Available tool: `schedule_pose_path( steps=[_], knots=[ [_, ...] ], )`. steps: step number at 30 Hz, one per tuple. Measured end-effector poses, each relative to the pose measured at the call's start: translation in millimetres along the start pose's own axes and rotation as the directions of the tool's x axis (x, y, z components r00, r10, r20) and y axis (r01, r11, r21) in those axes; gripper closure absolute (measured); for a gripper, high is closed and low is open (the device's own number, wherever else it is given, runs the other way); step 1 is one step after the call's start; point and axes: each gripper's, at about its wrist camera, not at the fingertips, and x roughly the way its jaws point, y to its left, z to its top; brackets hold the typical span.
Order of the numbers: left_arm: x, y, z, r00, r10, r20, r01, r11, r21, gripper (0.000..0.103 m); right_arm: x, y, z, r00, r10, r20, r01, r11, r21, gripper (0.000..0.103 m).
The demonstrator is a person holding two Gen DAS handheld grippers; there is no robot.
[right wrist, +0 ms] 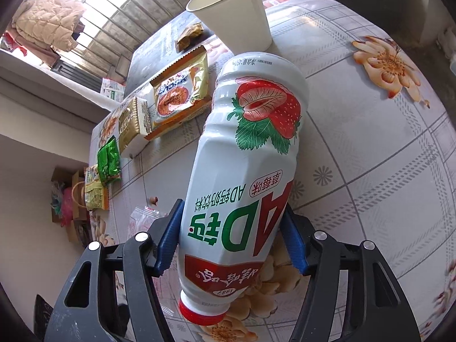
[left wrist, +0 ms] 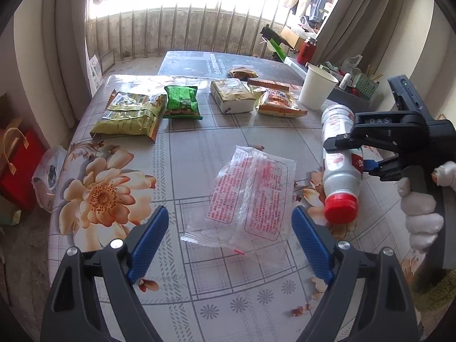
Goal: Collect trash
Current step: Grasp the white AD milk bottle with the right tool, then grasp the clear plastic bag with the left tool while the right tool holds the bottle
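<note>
The right tool (right wrist: 232,239) is clamped on a strawberry-printed white bottle (right wrist: 245,171) lying on the flowered surface (right wrist: 370,142). The left tool (left wrist: 229,242) is held spread above a clear plastic bag (left wrist: 248,196) just beside the bottle. A paper cup (right wrist: 236,14) is seen beyond.

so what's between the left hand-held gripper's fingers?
Left wrist view: left hand-held gripper stands open over the clear plastic bag lying on the tablecloth; pads not touching it.
</note>
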Motion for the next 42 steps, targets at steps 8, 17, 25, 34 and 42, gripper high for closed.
schedule_pose_path(
  steps=[8,17,25,34,42],
  knots=[
    [58,-33,12,0.988,0.105,-0.112,-0.078,0.973,0.217,0.017,-40,-29,-47,0.998,-0.065,0.001,0.064,0.98,-0.188,0.043],
    [49,-55,7,0.987,0.089,-0.134,-0.058,0.974,0.219,0.077,-83,-69,-107,0.987,-0.145,0.071,0.16,0.935,-0.317,0.044],
    [14,-102,-51,0.987,0.016,-0.159,0.034,0.952,0.304,0.088,-103,-87,-162,0.973,-0.183,0.141,0.223,0.902,-0.371,0.045],
    [-56,-124,-152,0.956,-0.195,-0.218,0.227,0.964,0.136,0.088,-133,-122,-229,0.971,-0.127,0.202,0.189,0.926,-0.327,0.046],
    [-97,-121,-189,0.96,-0.229,-0.16,0.239,0.97,0.046,0.058,-144,-137,-253,0.973,-0.067,0.221,0.127,0.955,-0.27,0.046]
  ],
)
